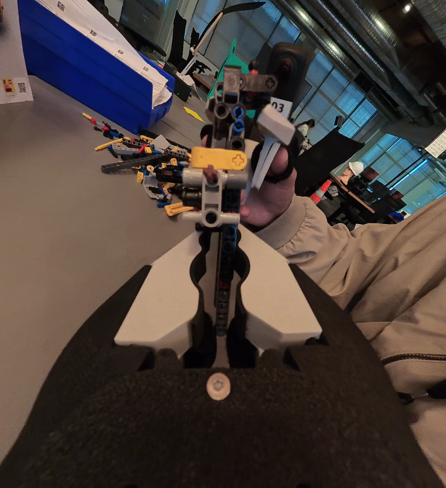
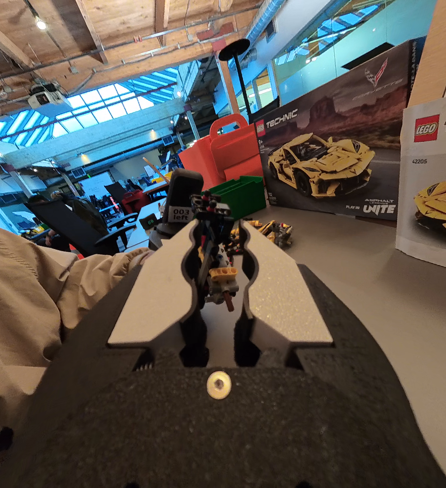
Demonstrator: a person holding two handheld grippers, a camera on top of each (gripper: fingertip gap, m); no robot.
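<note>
My left gripper [image 1: 219, 232] is shut on the long black beam of a small brick assembly [image 1: 216, 169], which stands up out of the jaws with a yellow piece and grey connectors on it. My right gripper [image 2: 219, 224] is open. The same assembly [image 2: 216, 264] lies in the gap between its fingers: the left finger is close against the black beam and the right finger stands clear. In the left wrist view the right gripper's white fingers [image 1: 262, 163], held by a hand, are just right of the assembly. The left gripper's black housing [image 2: 183, 190] shows behind.
A pile of loose bricks [image 1: 148, 163] lies on the grey table [image 1: 45, 237] by a blue bin [image 1: 84, 68] and a paper sheet [image 1: 2, 89]. A toy car box [image 2: 330, 163], a booklet [image 2: 433, 184], a green tray [image 2: 240, 195] and an orange case [image 2: 229, 155] stand at the right. A beige sleeve [image 1: 375, 264] is close. My right fingertips sit around 7 centimeters from my left ones.
</note>
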